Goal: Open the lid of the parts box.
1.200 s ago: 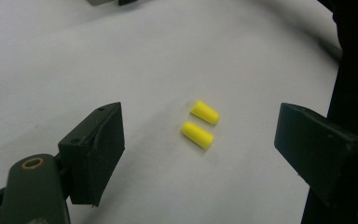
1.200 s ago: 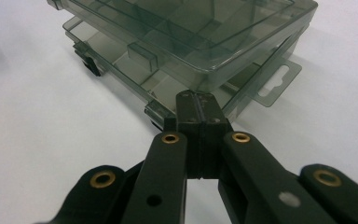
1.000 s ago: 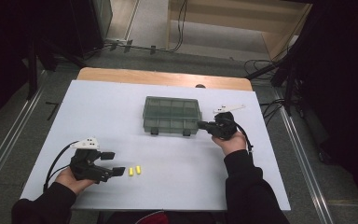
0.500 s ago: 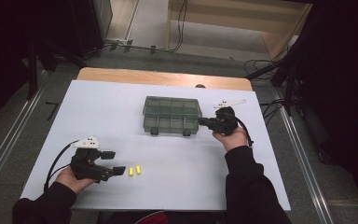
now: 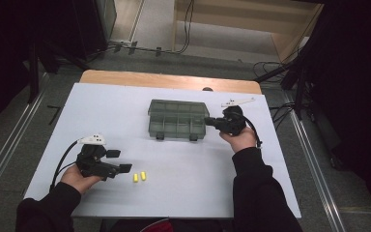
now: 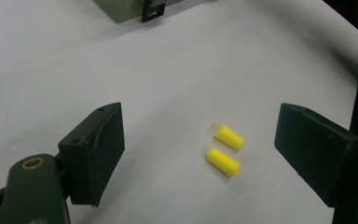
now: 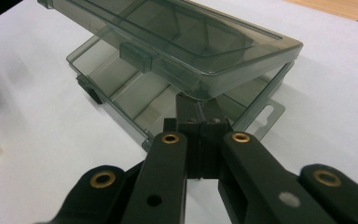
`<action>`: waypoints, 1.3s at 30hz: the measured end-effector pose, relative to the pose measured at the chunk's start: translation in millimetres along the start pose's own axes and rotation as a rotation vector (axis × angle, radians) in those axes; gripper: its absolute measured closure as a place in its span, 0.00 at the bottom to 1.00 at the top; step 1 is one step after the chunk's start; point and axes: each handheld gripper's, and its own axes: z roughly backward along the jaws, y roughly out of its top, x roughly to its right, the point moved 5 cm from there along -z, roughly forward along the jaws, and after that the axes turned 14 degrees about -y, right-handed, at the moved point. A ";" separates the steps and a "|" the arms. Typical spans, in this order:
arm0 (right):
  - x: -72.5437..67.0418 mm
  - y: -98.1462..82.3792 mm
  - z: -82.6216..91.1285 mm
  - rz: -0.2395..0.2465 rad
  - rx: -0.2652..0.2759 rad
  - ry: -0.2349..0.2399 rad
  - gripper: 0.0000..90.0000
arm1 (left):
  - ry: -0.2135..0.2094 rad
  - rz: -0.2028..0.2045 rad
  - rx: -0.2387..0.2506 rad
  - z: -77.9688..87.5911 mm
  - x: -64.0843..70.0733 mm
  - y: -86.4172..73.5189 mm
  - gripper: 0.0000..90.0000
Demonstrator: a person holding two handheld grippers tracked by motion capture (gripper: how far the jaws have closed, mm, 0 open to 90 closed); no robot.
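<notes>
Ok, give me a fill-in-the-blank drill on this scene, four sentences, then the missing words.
1. The two earplugs on the table are coloured ____.
2. The left gripper has its fingers ____ on either side of them.
3. The right gripper has its fingers ____, pushed under the organizer box lid.
4. That lid is ____ off the box.

Missing words: yellow; open; shut; lifted
</notes>
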 end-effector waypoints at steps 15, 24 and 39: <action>0.5 10.3 3.1 0.017 0.023 -0.004 0.97 | 0.008 -0.021 0.005 -4.2 -5.1 28.1 0.18; 1.2 14.6 4.6 0.015 0.032 0.000 0.97 | 0.030 -0.027 -0.027 -12.9 -13.5 47.9 0.18; 0.5 17.9 4.0 0.022 0.033 0.000 0.97 | 0.050 -0.045 -0.034 -20.1 -28.8 79.1 0.18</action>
